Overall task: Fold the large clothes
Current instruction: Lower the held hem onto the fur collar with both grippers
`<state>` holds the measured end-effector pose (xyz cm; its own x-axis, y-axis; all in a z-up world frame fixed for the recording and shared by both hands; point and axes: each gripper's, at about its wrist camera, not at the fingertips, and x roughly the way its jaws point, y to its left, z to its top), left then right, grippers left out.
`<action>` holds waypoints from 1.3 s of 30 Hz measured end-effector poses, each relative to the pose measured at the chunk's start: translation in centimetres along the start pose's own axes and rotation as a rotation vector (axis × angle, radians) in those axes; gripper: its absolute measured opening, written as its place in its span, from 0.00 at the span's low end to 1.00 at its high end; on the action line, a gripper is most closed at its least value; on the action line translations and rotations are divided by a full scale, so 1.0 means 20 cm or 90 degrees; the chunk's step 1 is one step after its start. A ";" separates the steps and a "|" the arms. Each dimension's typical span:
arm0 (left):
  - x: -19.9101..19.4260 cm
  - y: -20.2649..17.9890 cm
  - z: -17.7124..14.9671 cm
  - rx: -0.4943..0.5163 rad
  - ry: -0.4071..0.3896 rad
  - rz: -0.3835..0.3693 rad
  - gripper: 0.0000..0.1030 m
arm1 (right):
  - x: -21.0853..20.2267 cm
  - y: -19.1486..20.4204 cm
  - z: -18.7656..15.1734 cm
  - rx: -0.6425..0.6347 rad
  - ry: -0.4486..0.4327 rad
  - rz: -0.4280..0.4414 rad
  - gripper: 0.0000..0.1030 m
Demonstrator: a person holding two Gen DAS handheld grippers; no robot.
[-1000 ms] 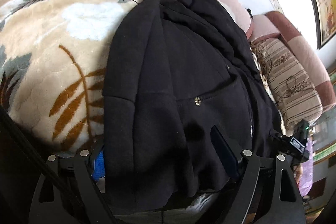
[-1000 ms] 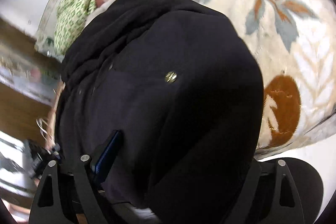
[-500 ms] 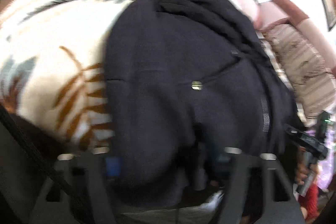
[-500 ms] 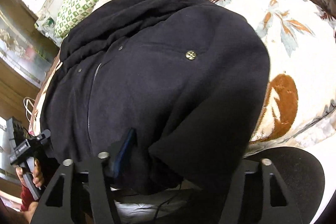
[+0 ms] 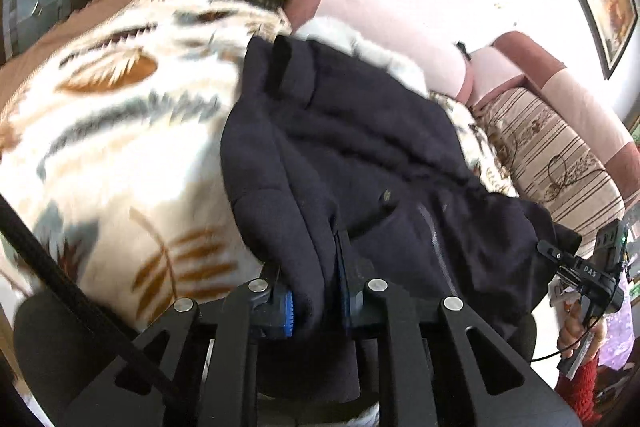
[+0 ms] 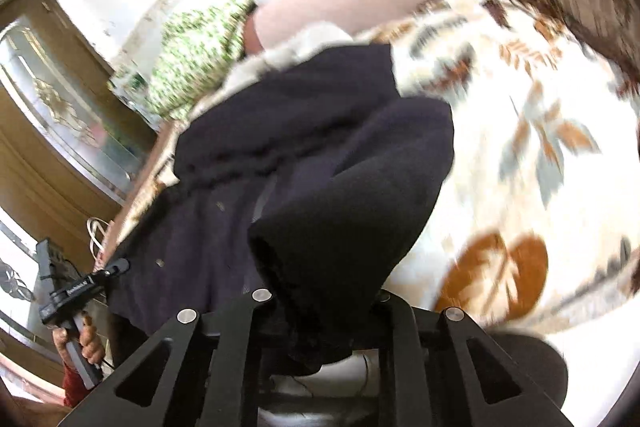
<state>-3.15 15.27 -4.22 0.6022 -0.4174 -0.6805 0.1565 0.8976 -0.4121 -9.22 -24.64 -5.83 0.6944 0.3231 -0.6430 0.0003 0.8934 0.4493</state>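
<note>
Both your grippers, left (image 5: pixel 314 301) and right (image 6: pixel 320 307), pinch the jacket (image 5: pixel 360 155) hem. Thick bunched cloth may slip free onto the blanket (image 5: pixel 120 147) beside it.

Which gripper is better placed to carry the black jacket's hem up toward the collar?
Neither alone. The left gripper and right gripper each pinch a hem corner of the black jacket, so both should lift together.

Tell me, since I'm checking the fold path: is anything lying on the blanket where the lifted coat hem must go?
Nothing visible. Both claws grip the black coat; beyond lie only its upper half and the leaf-print blanket.
</note>
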 end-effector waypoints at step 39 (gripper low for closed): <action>1.47 0.22 1.36 -0.117 0.055 0.172 0.15 | 1.37 -0.38 1.24 0.166 -0.047 -0.094 0.15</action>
<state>36.56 10.75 -9.63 0.5334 -0.1857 -0.8252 -0.1483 0.9400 -0.3074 27.76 -30.36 -11.50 0.7232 0.1635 -0.6710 0.2832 0.8159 0.5040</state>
